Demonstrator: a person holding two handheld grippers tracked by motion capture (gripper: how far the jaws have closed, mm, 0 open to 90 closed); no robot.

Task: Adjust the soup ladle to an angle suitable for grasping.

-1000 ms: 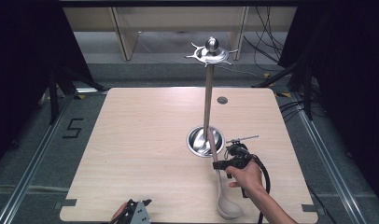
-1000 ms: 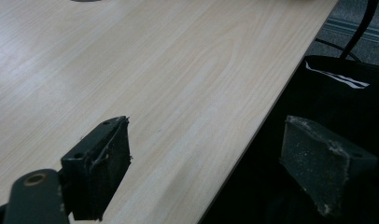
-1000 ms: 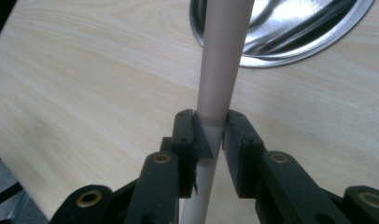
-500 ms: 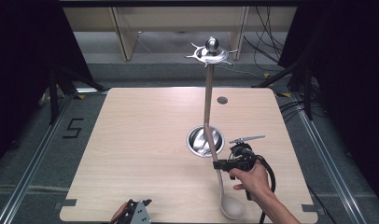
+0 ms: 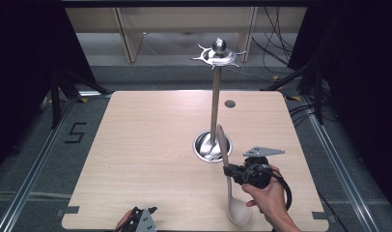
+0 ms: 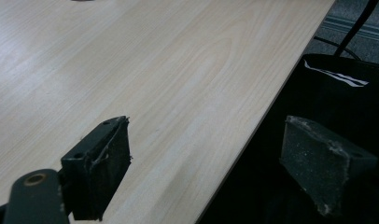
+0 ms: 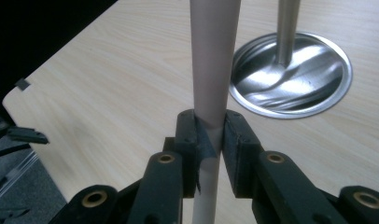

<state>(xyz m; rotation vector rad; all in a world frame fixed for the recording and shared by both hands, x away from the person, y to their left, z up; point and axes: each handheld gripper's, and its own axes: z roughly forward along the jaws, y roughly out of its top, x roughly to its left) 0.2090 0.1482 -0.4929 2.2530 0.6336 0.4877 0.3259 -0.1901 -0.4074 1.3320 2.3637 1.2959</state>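
Right gripper (image 5: 229,172): seen at the near right of the table in the high view, held in a hand (image 5: 269,200) that comes in from the near edge; the jaws are clamped on the handle of the ladle.
Grip as seen from the right gripper (image 7: 210,140): the two black pads are pressed against either side of the pale handle, which runs up between them.
Ladle (image 5: 229,180): a beige ladle, held by the middle of its handle; the handle tip is pointed toward the far side and lies just beside the stand's base, while the bowl (image 5: 238,211) is found at the near edge of the table. Whether the bowl rests on the table cannot be told.
Ladle handle in the right gripper view (image 7: 214,56): shown upright, just left of the stand's base.
Stand (image 5: 215,104): a metal pole is set upright on a round shiny base (image 5: 203,146) right of the table's centre, topped with a hooked crown (image 5: 218,53).
Left gripper (image 5: 140,221): seen at the near edge, left of the middle; in the left gripper view (image 6: 215,172) its jaws are held wide apart with nothing between them, one over the table and one beyond its edge.
Table (image 5: 146,145): light wood.
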